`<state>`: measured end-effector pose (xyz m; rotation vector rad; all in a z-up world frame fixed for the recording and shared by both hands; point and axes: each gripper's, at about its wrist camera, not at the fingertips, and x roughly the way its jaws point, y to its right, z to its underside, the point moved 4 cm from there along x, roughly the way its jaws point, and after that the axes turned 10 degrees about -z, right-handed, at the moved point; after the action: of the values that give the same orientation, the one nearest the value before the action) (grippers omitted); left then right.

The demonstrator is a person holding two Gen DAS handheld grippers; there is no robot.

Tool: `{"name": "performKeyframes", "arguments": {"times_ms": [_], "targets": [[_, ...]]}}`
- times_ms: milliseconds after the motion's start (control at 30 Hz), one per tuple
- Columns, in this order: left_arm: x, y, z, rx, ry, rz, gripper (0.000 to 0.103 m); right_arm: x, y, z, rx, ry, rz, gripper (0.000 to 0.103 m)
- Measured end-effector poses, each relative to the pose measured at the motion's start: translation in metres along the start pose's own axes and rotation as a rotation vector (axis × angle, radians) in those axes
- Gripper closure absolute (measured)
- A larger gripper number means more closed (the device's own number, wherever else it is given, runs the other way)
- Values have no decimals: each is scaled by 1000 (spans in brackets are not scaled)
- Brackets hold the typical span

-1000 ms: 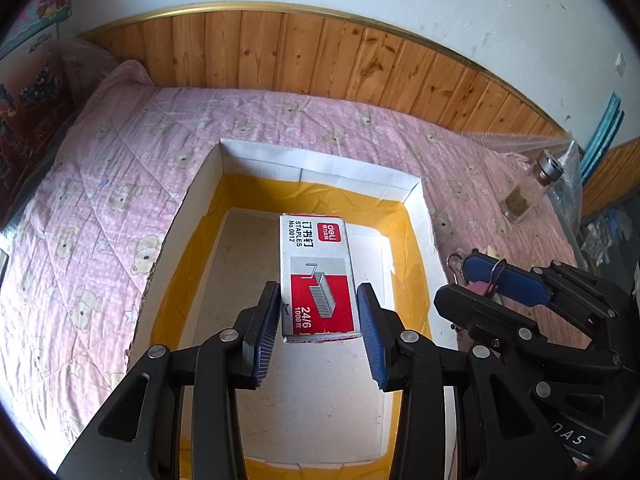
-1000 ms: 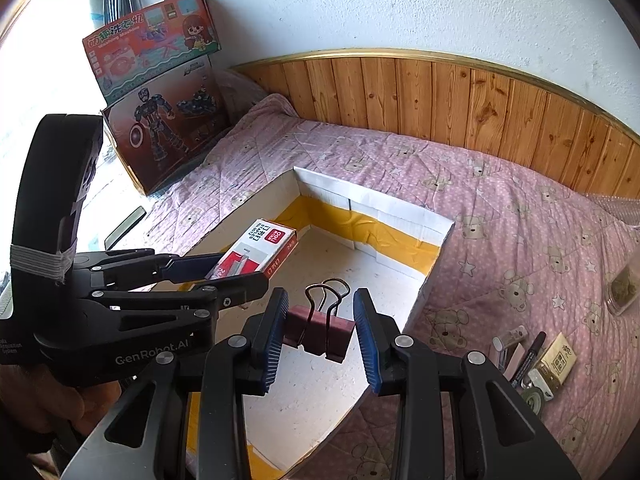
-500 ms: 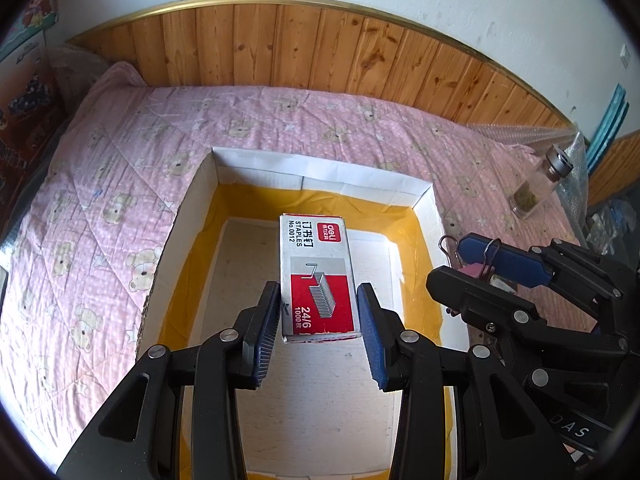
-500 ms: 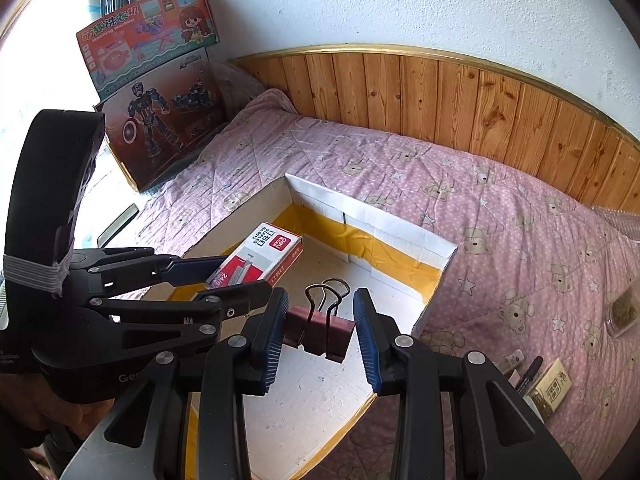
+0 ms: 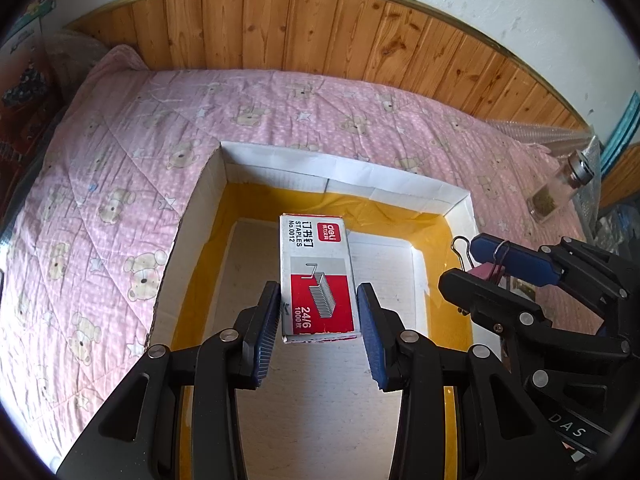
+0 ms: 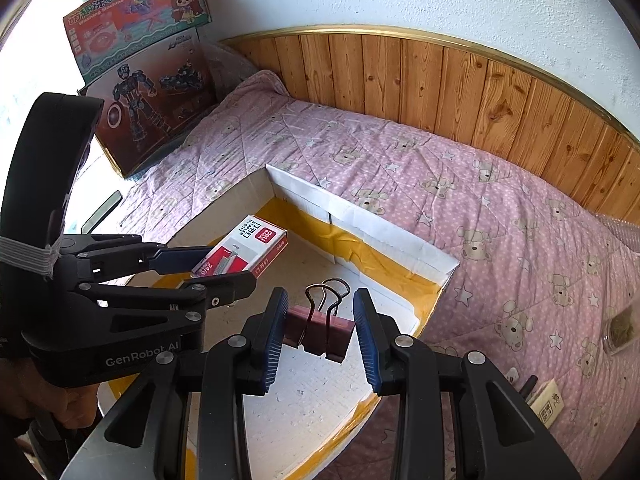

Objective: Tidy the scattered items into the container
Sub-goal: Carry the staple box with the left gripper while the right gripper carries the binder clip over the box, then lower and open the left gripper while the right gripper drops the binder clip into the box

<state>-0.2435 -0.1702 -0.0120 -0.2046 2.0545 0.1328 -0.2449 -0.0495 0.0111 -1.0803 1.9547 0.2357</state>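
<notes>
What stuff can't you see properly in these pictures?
- Near end of the box: left view, hidden behind both tools.
- Small items on the quilt: right view, cut off by the right tool.
- Jar contents: both views, too small.
- Staples underside: hidden, faces down.

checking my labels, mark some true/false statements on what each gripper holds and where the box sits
1. The left gripper holds a staples box. True.
2. The right gripper holds a pen. False: it holds a binder clip.
3. The container sits on a pink quilt. True.
4. The staples box lies on the container floor. False: it is held above it.
5. A glass jar is inside the container. False: it lies on the quilt.
</notes>
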Motion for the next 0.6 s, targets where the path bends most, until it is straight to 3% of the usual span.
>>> {"name": "performKeyframes", "arguments": {"times_ms": [600], "targets": [[43, -3, -7, -26, -82, 10, 62, 41, 7, -9, -81, -125, 34, 68]]}}
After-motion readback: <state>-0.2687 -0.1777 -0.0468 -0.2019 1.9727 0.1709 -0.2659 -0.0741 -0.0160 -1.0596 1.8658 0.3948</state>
